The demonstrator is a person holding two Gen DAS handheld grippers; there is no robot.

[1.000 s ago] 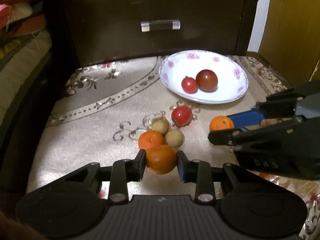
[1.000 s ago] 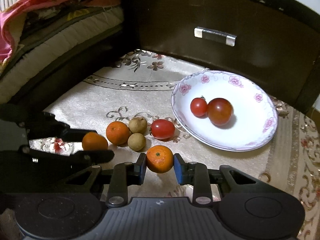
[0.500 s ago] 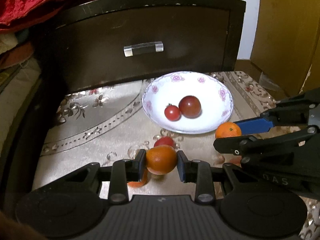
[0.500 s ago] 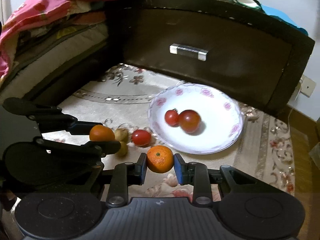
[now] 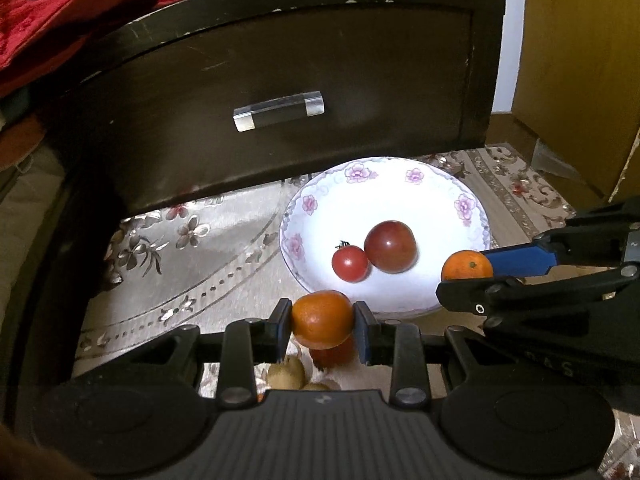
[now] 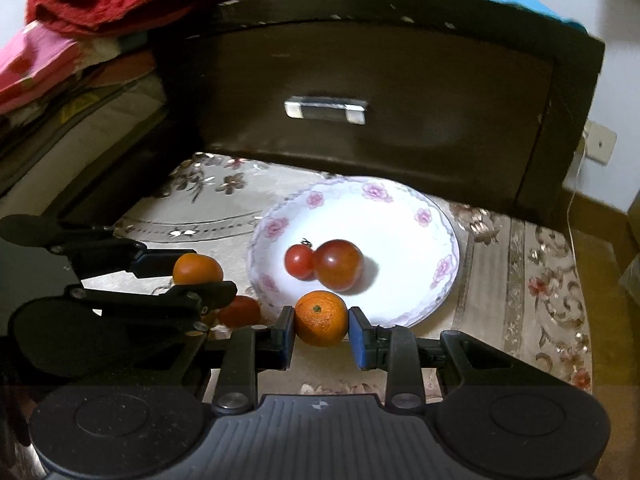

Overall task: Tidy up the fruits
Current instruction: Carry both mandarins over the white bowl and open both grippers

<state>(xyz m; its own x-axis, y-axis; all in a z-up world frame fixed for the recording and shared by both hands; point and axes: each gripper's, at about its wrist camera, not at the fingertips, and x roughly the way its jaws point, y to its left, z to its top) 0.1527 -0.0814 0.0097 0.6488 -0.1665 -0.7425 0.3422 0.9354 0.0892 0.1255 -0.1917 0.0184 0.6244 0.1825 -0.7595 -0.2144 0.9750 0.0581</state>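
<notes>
Left gripper point(image 5: 322, 319): my blue-padded fingers are clamped on a round orange mandarin point(image 5: 322, 319), held in the air just short of the near rim of the white floral-edged porcelain plate point(image 5: 400, 184).

Right gripper point(image 6: 321, 319): closed the same way on a second orange mandarin with a green stem dot point(image 6: 321, 318), hanging over the plate's near edge.

Plate contents: one small red cherry tomato point(image 5: 349, 263) touching one larger dark red tomato point(image 5: 390, 246), both near the middle; bare white surface on the right and far sides.

On the beige embroidered cloth point(image 5: 188, 264): a red tomato point(image 6: 239, 311) and two small tan round fruits point(image 5: 286, 372) below my left fingers.

Behind the plate: dark wooden drawer front point(image 5: 280, 80), close to the far rim.
</notes>
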